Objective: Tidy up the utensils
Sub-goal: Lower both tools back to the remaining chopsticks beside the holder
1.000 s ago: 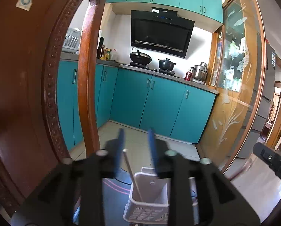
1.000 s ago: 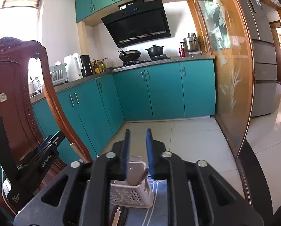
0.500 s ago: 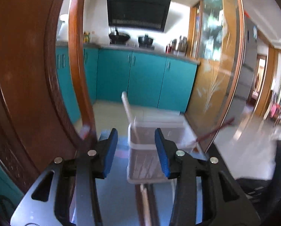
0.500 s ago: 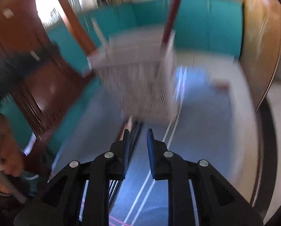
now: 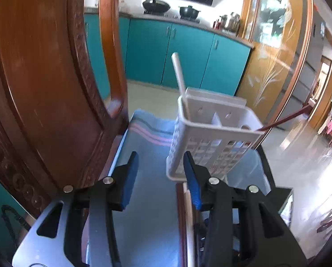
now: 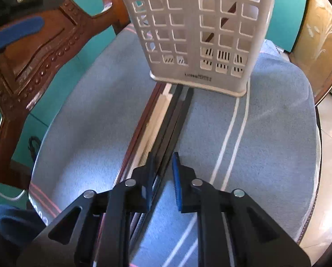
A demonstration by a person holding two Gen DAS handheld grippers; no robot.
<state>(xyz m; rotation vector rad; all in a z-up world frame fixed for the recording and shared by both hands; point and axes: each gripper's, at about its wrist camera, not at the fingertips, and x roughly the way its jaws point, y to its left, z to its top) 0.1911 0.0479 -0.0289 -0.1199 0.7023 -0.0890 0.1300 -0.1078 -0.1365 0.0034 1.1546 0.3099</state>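
Note:
A white slotted utensil holder [image 5: 212, 138] [image 6: 201, 33] stands on a blue towel [image 6: 266, 115]. A white chopstick [image 5: 179, 75] and a dark red one [image 5: 284, 118] stick out of it. Several chopsticks, white, dark red and black [image 6: 166, 120], lie in a row on the towel in front of the holder. My right gripper [image 6: 162, 173] is slightly open, low over the near ends of the black chopsticks, and grips nothing. My left gripper [image 5: 161, 178] is open and empty, just short of the holder's left side.
A carved wooden chair back [image 5: 43, 77] [image 6: 32, 51] stands close on the left. The towel covers a round table whose edge [image 6: 317, 138] curves on the right. Teal kitchen cabinets [image 5: 183, 55] and tiled floor lie beyond.
Both grippers have tilted down from looking across the kitchen to the table. The left has opened wider near the holder. The right has dropped onto the row of chopsticks.

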